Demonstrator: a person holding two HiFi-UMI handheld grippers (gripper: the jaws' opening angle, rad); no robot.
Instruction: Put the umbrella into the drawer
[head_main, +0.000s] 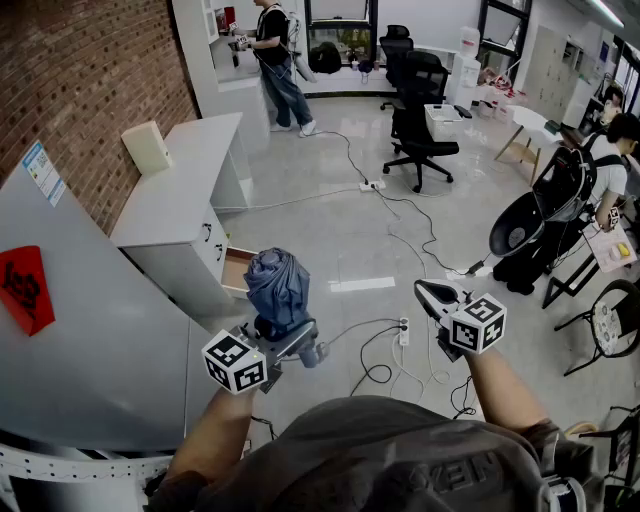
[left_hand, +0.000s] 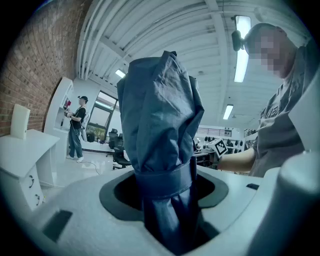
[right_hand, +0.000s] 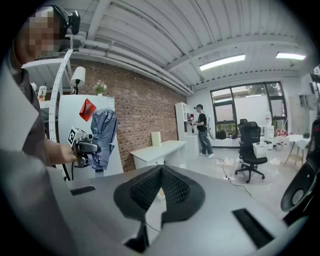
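A folded blue-grey umbrella (head_main: 278, 285) stands upright in my left gripper (head_main: 289, 337), whose jaws are shut on its lower part just under the strap. In the left gripper view the umbrella (left_hand: 160, 120) fills the middle and rises out of the gripper (left_hand: 168, 202). The white cabinet (head_main: 178, 205) at the left has a drawer (head_main: 237, 271) pulled open just beyond the umbrella. My right gripper (head_main: 436, 295) hangs to the right, over the floor, shut on nothing. In the right gripper view its jaws (right_hand: 161, 172) meet at the tip, and the umbrella (right_hand: 103, 132) shows at the far left.
Cables and a power strip (head_main: 403, 331) lie on the floor ahead. Black office chairs (head_main: 421, 110) stand further back. A person (head_main: 280, 60) stands at the far counter, and another sits at the right (head_main: 585, 190). A grey panel (head_main: 80, 330) lies at my left.
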